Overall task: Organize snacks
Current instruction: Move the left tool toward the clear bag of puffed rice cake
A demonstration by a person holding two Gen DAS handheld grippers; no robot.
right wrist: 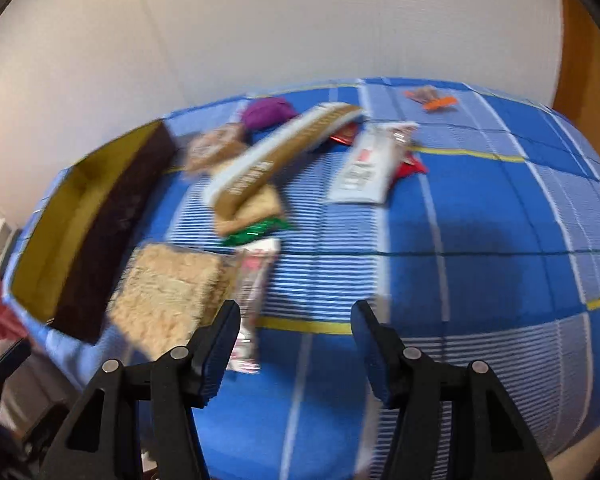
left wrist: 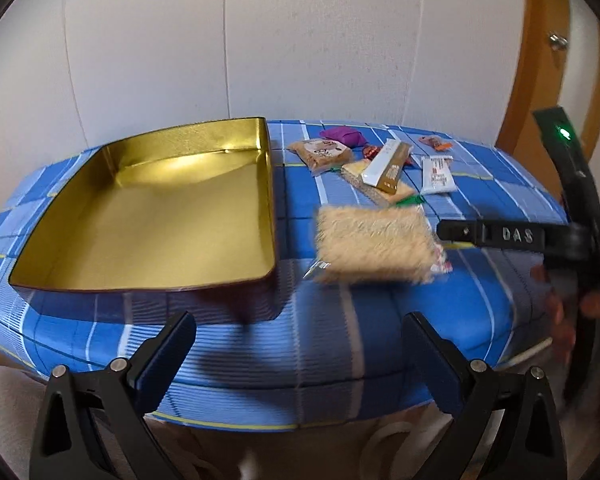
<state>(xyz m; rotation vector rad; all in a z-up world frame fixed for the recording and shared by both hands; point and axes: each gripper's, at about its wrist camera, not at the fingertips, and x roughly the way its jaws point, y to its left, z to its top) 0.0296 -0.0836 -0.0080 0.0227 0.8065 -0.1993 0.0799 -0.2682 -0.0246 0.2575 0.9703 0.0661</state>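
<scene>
A gold-lined tin tray (left wrist: 72,240) sits empty on the left of a blue checked table; its dark outer wall (right wrist: 112,232) shows in the right wrist view. A beige rice-crisp packet (left wrist: 376,246) (right wrist: 168,292) lies just right of the tray, blurred. Behind it lie several snacks: a long white-and-gold bar (left wrist: 386,166) (right wrist: 284,148), a white bar (left wrist: 438,176) (right wrist: 366,170), a round cookie pack (left wrist: 322,152), a purple pouch (left wrist: 340,135) (right wrist: 266,114) and an orange wrapper (left wrist: 436,143) (right wrist: 432,100). My left gripper (left wrist: 300,352) is open and empty at the front edge. My right gripper (right wrist: 296,340) is open beside the rice-crisp packet's wrapper end; one finger (left wrist: 488,235) shows in the left wrist view.
A white wall stands behind the table. A wooden door frame (left wrist: 540,60) is at the right. The table's front edge (left wrist: 260,426) curves just ahead of my left gripper. A red wrapper (right wrist: 412,166) peeks from under the white bar.
</scene>
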